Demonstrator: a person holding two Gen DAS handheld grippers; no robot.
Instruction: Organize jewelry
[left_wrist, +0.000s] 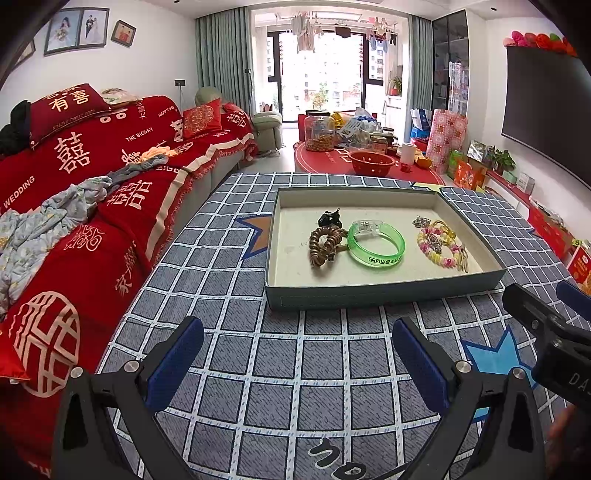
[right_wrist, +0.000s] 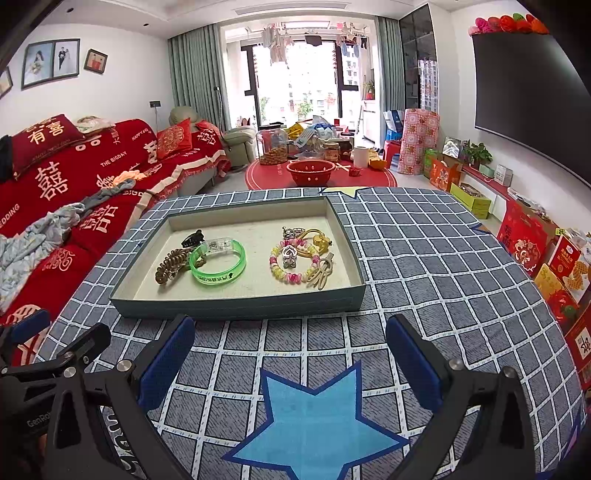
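Note:
A shallow grey-blue box tray (left_wrist: 384, 291) (right_wrist: 236, 306) sits on the checked table. Inside lie a green translucent bangle (left_wrist: 376, 248) (right_wrist: 218, 263), a brown coiled hair tie (left_wrist: 323, 243) (right_wrist: 170, 263), a black claw clip (left_wrist: 330, 218) (right_wrist: 192, 238), a pink-and-yellow bead bracelet (left_wrist: 439, 247) (right_wrist: 291, 264), a gold hair tie (right_wrist: 319, 238) and a beige hair clip (right_wrist: 320, 275). My left gripper (left_wrist: 297, 354) is open and empty, in front of the tray. My right gripper (right_wrist: 290, 350) is open and empty, also short of the tray; it shows at the right in the left wrist view (left_wrist: 546, 317).
A red-covered sofa (left_wrist: 92, 192) (right_wrist: 74, 184) with loose clothes runs along the table's left. A round red table (left_wrist: 369, 162) (right_wrist: 321, 173) with a red colander, jars and snacks stands beyond. Red gift boxes (right_wrist: 546, 251) line the right wall under a TV (right_wrist: 532, 96).

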